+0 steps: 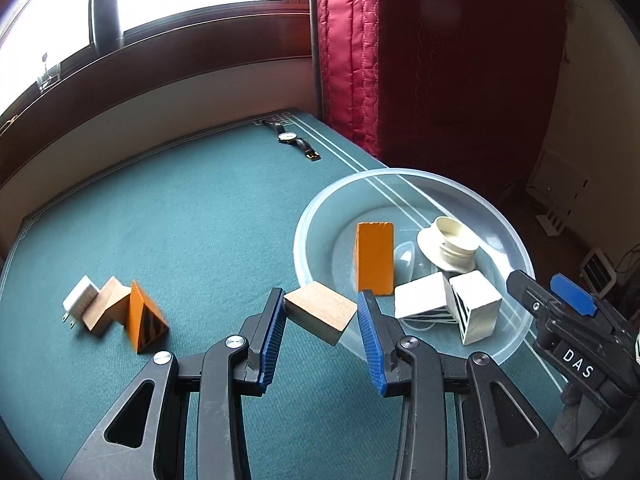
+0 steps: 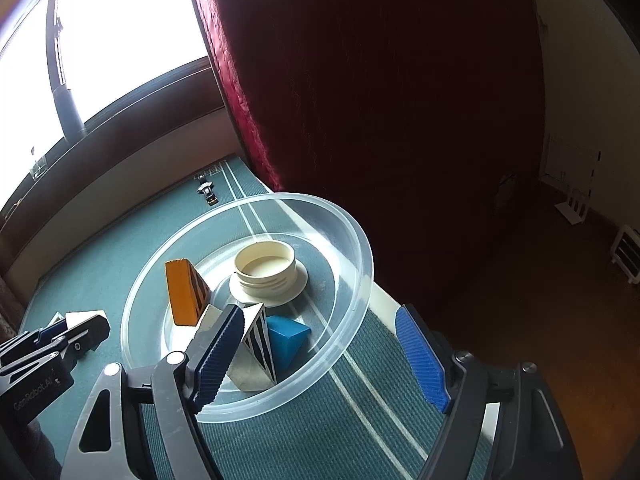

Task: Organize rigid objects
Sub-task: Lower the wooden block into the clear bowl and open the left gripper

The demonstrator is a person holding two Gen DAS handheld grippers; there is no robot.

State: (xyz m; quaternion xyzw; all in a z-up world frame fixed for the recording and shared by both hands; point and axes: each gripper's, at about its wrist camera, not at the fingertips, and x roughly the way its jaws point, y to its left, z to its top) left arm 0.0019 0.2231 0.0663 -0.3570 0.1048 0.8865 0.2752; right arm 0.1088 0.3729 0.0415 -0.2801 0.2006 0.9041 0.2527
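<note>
My left gripper [image 1: 322, 303] is shut on a plain wooden block [image 1: 316, 318], held tilted just above the near-left rim of a clear plastic bowl [image 1: 500, 216]. In the bowl stand an orange wedge [image 1: 374, 258], a cream threaded cap [image 1: 450, 246] and two white striped blocks [image 1: 424, 300]. The right wrist view also shows a blue block [image 2: 290, 340] inside the bowl [image 2: 360, 248]. My right gripper [image 2: 320, 356] is open over the bowl's near side, nothing between its pads; its left finger [image 2: 220, 356] hangs in front of a white striped wedge [image 2: 256, 344].
On the green table cloth [image 1: 200, 220] to the left lie a white charger [image 1: 80, 298], a second wooden block [image 1: 108, 308] and an orange prism [image 1: 142, 320]. A wristwatch [image 1: 294, 140] lies at the far edge. A red quilted curtain [image 1: 400, 60] hangs behind the bowl.
</note>
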